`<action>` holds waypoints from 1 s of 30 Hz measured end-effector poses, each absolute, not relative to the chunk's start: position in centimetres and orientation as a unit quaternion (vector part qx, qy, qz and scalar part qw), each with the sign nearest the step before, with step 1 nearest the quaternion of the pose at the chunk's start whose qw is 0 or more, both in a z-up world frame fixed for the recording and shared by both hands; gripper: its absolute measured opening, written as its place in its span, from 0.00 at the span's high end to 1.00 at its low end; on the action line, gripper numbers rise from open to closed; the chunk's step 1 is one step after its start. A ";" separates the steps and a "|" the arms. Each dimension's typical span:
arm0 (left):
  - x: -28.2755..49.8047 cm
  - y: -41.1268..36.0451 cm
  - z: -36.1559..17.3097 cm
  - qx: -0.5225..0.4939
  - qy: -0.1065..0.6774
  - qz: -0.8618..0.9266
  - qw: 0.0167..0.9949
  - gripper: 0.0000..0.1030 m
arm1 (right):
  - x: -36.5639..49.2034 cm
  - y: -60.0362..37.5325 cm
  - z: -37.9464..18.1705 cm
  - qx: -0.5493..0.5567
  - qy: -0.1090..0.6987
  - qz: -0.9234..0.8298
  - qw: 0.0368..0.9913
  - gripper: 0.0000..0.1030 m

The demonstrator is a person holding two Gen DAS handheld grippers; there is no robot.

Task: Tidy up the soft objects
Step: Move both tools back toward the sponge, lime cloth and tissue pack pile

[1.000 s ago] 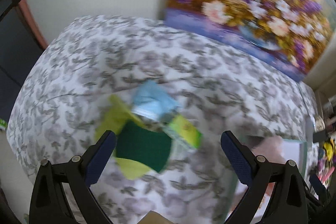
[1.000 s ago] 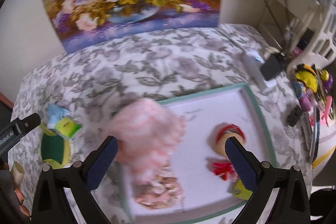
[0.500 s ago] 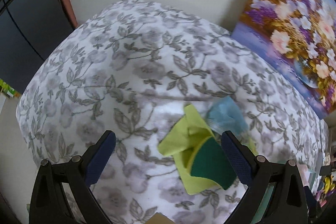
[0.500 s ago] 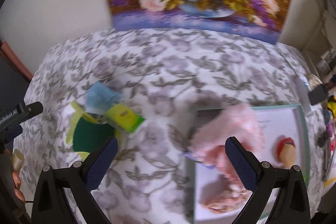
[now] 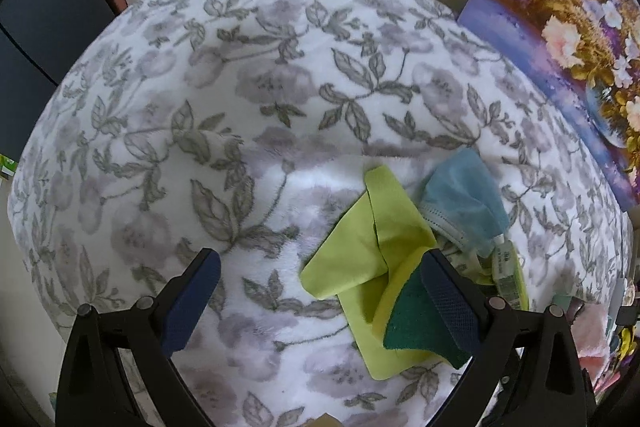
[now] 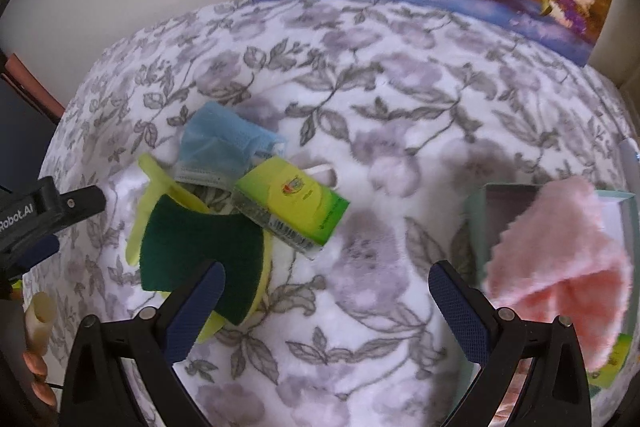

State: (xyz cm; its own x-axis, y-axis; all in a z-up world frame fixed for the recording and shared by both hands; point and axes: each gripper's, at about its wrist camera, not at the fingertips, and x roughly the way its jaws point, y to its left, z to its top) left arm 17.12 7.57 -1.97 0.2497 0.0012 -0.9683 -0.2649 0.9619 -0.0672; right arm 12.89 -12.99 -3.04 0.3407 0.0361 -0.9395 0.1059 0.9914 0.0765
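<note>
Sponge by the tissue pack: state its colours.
Dark green top, yellow base; clearest in the right wrist view.

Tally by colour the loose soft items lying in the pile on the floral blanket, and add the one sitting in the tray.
Blue: 1, face mask
Yellow-green: 2, cloth and tissue pack
Green and yellow: 1, sponge
Pink: 1, fluffy cloth over the tray
Total: 5

I see a floral blanket-covered bed [image 6: 400, 115]; near its left edge lie a yellow-green cloth [image 5: 360, 251], tissue pack [image 6: 292, 207], and, rightward, a tray [image 6: 476, 211].
</note>
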 end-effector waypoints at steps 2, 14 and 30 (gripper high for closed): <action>17.2 7.3 -2.6 -0.103 0.612 0.085 0.780 0.03 | 13.1 -12.5 -3.5 0.061 0.577 -0.015 0.815 0.00; 17.4 7.7 -3.9 -0.120 0.628 0.073 0.765 0.03 | 13.4 -10.3 -5.1 0.050 0.591 0.002 0.805 0.00; 17.5 5.7 -3.7 -0.140 0.647 0.012 0.749 0.23 | 13.3 -14.1 -4.1 0.082 0.581 -0.020 0.810 0.01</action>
State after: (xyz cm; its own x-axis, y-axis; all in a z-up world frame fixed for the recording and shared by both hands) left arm 17.46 5.72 -3.74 0.1627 -0.1635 -0.9730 -0.1991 0.9605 -0.1946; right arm 13.28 -14.05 -4.14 0.3252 0.0631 -0.9435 0.1274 0.9858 0.1098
